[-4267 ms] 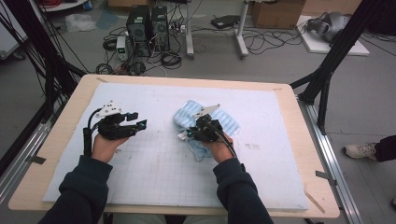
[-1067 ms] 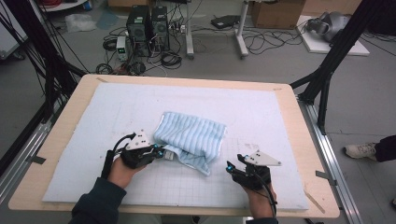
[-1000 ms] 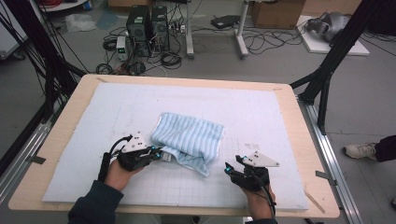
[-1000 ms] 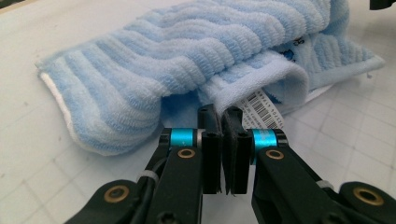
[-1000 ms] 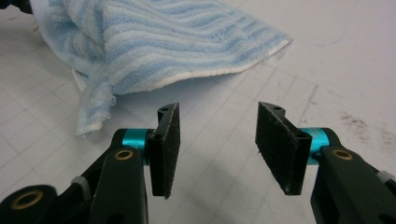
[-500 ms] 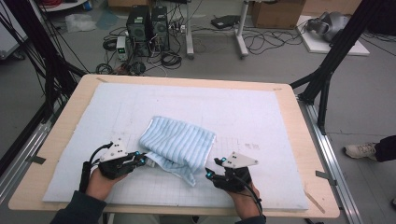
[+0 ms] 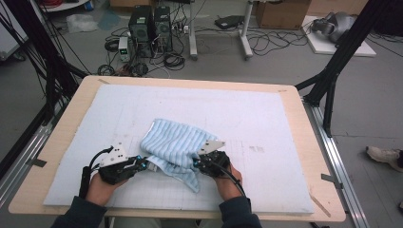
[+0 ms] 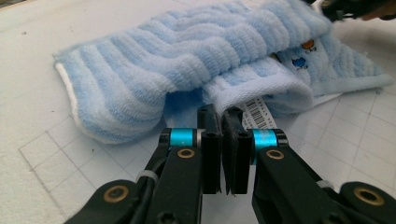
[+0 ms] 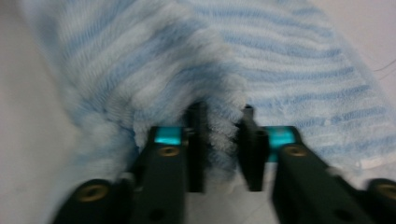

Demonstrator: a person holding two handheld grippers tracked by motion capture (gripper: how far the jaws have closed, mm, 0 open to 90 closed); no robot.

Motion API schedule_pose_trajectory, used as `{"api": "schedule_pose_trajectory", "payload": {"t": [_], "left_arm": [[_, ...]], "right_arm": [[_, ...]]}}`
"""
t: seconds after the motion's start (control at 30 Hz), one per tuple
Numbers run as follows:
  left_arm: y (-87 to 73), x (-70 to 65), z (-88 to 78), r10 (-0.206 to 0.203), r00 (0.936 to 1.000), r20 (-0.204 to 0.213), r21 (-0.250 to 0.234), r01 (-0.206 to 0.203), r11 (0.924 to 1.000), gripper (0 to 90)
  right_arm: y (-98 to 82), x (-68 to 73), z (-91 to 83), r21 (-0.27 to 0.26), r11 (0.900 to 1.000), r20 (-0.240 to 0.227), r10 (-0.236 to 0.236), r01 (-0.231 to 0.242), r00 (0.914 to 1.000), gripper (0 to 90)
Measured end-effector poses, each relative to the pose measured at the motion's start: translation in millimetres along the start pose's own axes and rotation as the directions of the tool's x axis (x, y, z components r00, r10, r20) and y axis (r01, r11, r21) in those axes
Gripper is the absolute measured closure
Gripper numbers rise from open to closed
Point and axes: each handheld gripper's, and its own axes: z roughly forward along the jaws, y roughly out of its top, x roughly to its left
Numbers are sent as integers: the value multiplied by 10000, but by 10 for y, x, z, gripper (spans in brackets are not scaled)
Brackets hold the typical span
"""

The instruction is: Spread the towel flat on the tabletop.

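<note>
Two grippers, left gripper [image 7: 142, 164] and right gripper [image 7: 196, 163], each pinch one towel [image 7: 178, 142].

Striped blue towel [image 7: 177, 144] (seemingly folded); crumpled on mat.

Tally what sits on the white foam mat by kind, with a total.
Light blue striped terry towel: 1
Black two-jaw hand-held grippers: 2, the left gripper and the right gripper, each with its fingers closed on towel fabric
Total: 3
</note>
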Motion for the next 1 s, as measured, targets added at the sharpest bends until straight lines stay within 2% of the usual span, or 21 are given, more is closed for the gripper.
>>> {"api": "schedule_pose_trajectory", "payload": {"t": [0.03,0.1,0.17,0.23,0.33,0.37,0.4,0.47,0.53,0.6,0.7,0.73,0.8,0.83,0.87,0.9,0.97,1.0], "left_arm": [[-3,0,3,-27,10000,8,-9,27,10000,861],[-7,5,9,-24,10000,32,-6,24,10000,861],[-15,5,14,-28,10000,65,9,28,10000,861],[-19,8,17,-47,9999,95,-5,47,10000,861],[-16,10,16,-51,9999,113,-24,52,10000,861],[-14,8,13,-48,9999,128,-32,49,10000,861],[-14,7,12,-53,9999,120,-39,53,10000,862],[-18,13,-3,5,10000,86,28,-6,10000,861],[-28,25,-22,-65,10000,50,8,65,10000,861],[-40,41,-43,-114,9999,7,11,114,9999,861],[-52,46,-62,-207,9998,-21,-33,207,9998,861],[-53,44,-66,-210,9998,-34,-32,210,9998,861],[-53,44,-70,-197,9998,-33,-10,197,9998,861],[-53,44,-70,-200,9998,-31,-13,200,9998,861],[-53,44,-69,-222,9997,-30,-31,222,9997,861],[-53,44,-68,-243,9997,-18,-64,243,9997,861],[-50,47,-65,-282,9996,1,-133,282,9995,861],[-48,49,-65,-292,9996,15,-156,292,9995,860]], "right_arm": [[18,-20,27,93,9999,217,-131,129,9997,840],[56,-116,39,116,9998,824,119,-129,9965,848],[89,-244,21,242,9988,1483,396,-436,9881,850],[114,-380,-3,359,9970,2206,588,-684,9736,849],[145,-590,-20,624,9921,3044,848,-1087,9487,849],[151,-634,-18,727,9901,3195,906,-1197,9433,849],[157,-705,-16,830,9865,3426,1050,-1414,9336,849],[155,-793,-7,1032,9791,3668,1263,-1753,9217,847],[137,-861,-20,1178,9747,3936,1299,-1901,9101,845],[106,-920,-75,1023,9695,4317,1583,-2225,8880,845],[56,-1040,-177,823,9602,5114,1892,-2669,8383,848],[36,-1082,-210,641,9552,5284,2132,-2890,8218,848],[2,-1162,-250,473,9422,5414,2549,-3317,8012,847],[-9,-1186,-258,344,9388,5431,2703,-3427,7949,847],[-17,-1203,-260,230,9340,5349,2899,-3566,7936,838],[-23,-1211,-255,133,9335,5128,3012,-3582,8039,800],[-11,-1172,-262,-88,9401,5107,2971,-3407,8068,647],[-2,-1150,-278,-230,9394,4944,3081,-3421,8128,592]]}}
